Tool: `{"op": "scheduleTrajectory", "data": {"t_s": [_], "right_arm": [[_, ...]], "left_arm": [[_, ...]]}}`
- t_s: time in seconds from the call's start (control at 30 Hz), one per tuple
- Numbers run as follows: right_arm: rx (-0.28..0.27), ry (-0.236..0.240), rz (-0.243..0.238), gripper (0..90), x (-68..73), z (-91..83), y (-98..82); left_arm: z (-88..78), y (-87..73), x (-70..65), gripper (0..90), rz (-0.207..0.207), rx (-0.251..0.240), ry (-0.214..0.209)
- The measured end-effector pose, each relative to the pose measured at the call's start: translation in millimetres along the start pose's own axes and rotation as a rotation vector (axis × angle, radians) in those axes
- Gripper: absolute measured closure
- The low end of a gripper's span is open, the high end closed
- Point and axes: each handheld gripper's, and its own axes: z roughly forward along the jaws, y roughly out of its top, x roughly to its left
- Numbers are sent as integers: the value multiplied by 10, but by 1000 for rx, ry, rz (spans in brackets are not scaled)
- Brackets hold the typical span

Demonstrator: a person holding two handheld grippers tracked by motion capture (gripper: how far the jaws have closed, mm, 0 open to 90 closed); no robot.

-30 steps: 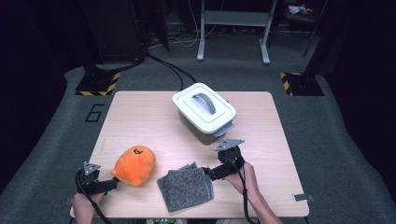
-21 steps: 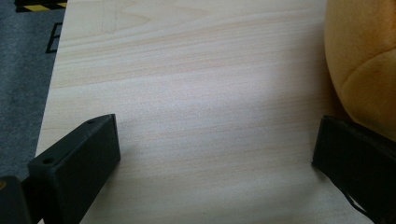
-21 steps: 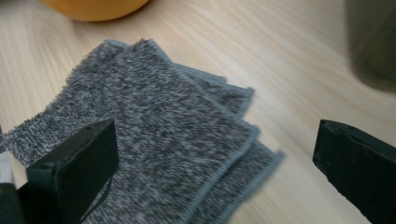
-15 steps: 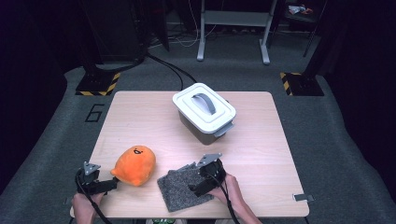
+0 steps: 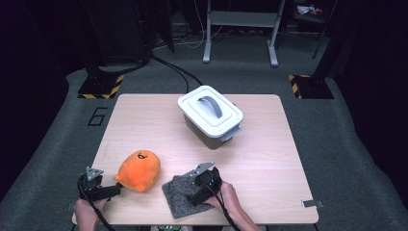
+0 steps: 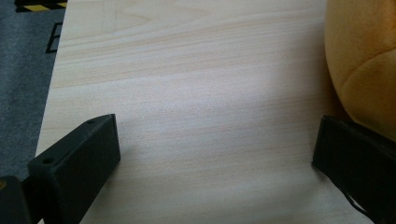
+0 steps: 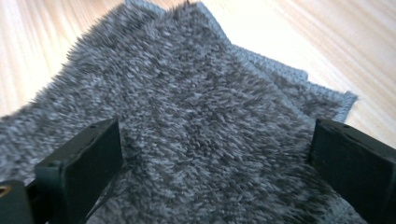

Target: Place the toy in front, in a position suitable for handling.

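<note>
Grey shaggy folded cloth [image 7: 196,121] under right gripper [image 7: 210,172], jaws apart; left gripper [image 6: 215,158] jaws apart

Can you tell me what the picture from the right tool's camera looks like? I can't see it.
A fuzzy grey cloth, folded into layers, lies on a light wooden table. The right tool is low over it, open, with one black jaw on each side of the fluffy middle. The cloth's stitched edges stick out at the upper right.

Pale wooden table [image 5: 269,159] with grey cloth [image 5: 180,197], orange plush [image 5: 139,169], lidded white box [image 5: 210,115].
</note>
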Motion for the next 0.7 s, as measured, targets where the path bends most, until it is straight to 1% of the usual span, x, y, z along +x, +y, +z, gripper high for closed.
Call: {"op": "scheduleTrajectory", "data": {"t_s": [0.07,0.1,0.13,0.17,0.2,0.23,0.27,0.3,0.33,0.37,0.4,0.43,0.47,0.7], "right_arm": [[17,-13,-5,51,11,30,-5],[17,-20,0,56,27,45,-6],[17,-23,-15,70,20,45,-11],[16,-29,-11,95,20,44,-10],[15,-33,6,106,28,46,-6],[15,-33,2,117,24,44,-9],[18,-34,-15,135,18,39,-17],[14,-38,7,144,39,41,-21],[9,-39,-4,159,36,38,-29],[2,-44,3,174,42,37,-36],[1,-39,-3,196,38,28,-42],[1,-39,-3,196,38,28,-42],[-2,-43,-19,240,35,15,-50],[-16,-27,-25,427,44,-24,-66]], "left_arm": [[0,0,0,1,0,0,0],[0,0,0,1,0,0,0],[0,0,0,1,0,0,0],[0,0,0,1,0,0,0],[0,0,0,1,0,0,0],[0,0,-1,1,0,0,0],[0,0,0,1,0,0,0],[0,-1,-1,1,0,0,0],[0,-1,-1,1,0,0,0],[0,-1,-1,1,0,0,0],[0,-1,-1,1,0,0,1],[0,-1,-1,1,0,0,1],[0,-1,-1,1,0,0,0],[0,-1,-1,1,0,0,0]]}}
